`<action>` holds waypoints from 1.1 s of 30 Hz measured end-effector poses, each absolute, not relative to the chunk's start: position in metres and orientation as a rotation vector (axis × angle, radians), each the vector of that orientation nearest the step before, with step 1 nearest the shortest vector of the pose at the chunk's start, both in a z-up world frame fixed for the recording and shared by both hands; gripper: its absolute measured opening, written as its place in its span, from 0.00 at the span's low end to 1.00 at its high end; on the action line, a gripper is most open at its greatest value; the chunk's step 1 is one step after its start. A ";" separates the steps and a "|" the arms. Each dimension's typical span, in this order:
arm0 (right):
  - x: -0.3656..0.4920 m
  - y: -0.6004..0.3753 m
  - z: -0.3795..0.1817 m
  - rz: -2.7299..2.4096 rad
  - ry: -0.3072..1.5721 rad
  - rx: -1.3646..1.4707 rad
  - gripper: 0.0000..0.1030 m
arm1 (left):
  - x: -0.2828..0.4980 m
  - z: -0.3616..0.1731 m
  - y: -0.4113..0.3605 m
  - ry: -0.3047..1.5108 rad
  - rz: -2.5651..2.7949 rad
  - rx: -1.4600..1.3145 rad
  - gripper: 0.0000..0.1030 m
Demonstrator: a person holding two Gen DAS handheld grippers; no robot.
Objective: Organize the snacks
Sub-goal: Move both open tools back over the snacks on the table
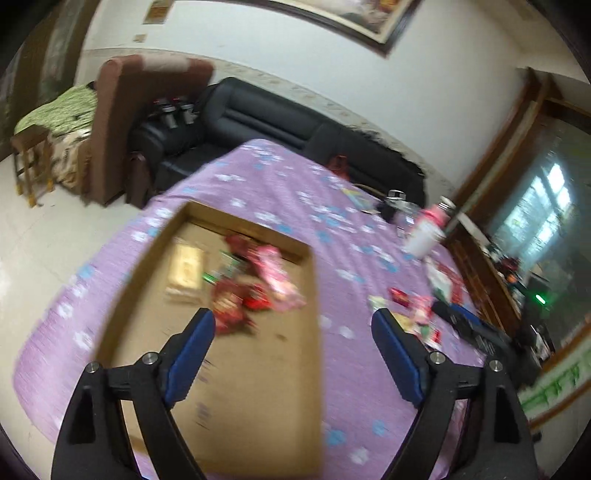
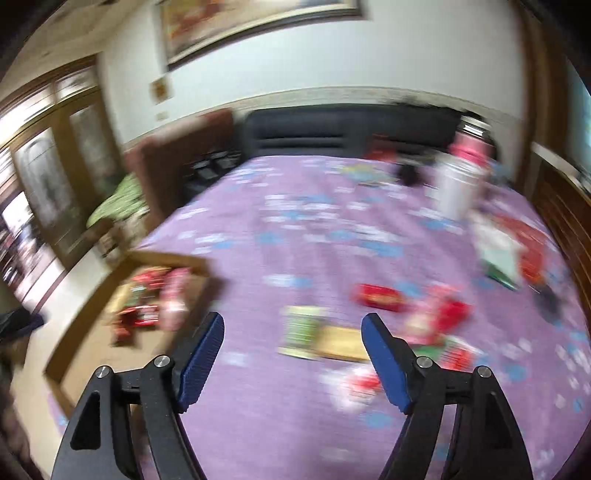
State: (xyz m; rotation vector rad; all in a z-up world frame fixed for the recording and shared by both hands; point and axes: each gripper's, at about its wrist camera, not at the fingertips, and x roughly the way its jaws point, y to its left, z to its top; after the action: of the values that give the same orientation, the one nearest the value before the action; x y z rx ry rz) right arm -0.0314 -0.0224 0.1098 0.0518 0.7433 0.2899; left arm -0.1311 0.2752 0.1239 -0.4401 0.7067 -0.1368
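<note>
Hanging above the shallow brown cardboard box, the left gripper has its blue-padded fingers spread with nothing between them; red and pink snack packets lie inside, likely gathered there. The right gripper, also spread and empty, faces loose packets on the purple flowered cloth, which the left view shows only at its edge.

Setting: a home living room. Black leather sofa against the white wall at frame centre; framed painting at top; brown armchair with green cover at left; wooden-framed doors; worktop under a purple flowered cloth.
</note>
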 end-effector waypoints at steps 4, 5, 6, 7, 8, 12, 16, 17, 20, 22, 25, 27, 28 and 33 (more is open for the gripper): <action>-0.029 -0.081 0.093 0.178 0.782 0.131 0.78 | -0.144 0.106 0.244 0.739 -0.202 -0.477 0.84; -0.027 -0.085 0.089 0.168 0.791 0.134 0.78 | -0.145 0.102 0.239 0.754 -0.210 -0.483 0.84; -0.025 -0.087 0.085 0.166 0.801 0.133 0.78 | -0.144 0.096 0.232 0.779 -0.220 -0.485 0.84; -0.022 -0.086 0.081 0.172 0.811 0.125 0.78 | -0.144 0.092 0.226 0.801 -0.221 -0.476 0.84; -0.019 -0.081 0.078 0.176 0.815 0.113 0.78 | -0.145 0.088 0.221 0.818 -0.217 -0.463 0.84; 0.008 -0.060 0.064 0.187 0.829 0.023 0.78 | -0.151 0.082 0.209 0.858 -0.206 -0.435 0.84; 0.052 -0.026 0.042 0.213 0.909 -0.060 0.55 | -0.161 0.082 0.208 0.869 -0.183 -0.432 0.84; 0.059 -0.024 0.037 0.207 0.931 -0.057 0.54 | -0.164 0.082 0.211 0.868 -0.174 -0.433 0.84; 0.069 -0.026 0.023 0.258 1.018 0.017 0.54 | -0.171 0.086 0.217 0.858 -0.147 -0.427 0.84; 0.056 -0.028 0.020 0.330 1.033 0.041 0.54 | -0.173 0.086 0.221 0.853 -0.135 -0.423 0.84; 0.024 -0.032 0.023 0.509 1.074 0.053 0.55 | -0.168 0.082 0.221 0.869 -0.140 -0.431 0.84; 0.004 -0.048 0.031 0.578 1.067 0.107 0.55 | -0.162 0.077 0.217 0.883 -0.154 -0.438 0.84; -0.004 -0.060 0.037 0.567 1.039 0.130 0.55 | -0.160 0.075 0.214 0.888 -0.163 -0.439 0.84; -0.038 -0.106 0.048 0.487 0.980 0.189 0.68 | -0.151 0.066 0.186 0.919 -0.230 -0.406 0.84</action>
State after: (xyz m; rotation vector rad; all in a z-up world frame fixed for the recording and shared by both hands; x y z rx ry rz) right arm -0.0380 -0.1056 0.0481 0.1893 0.9800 0.4867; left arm -0.1509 0.1861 0.0656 -0.4058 0.9193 -0.2300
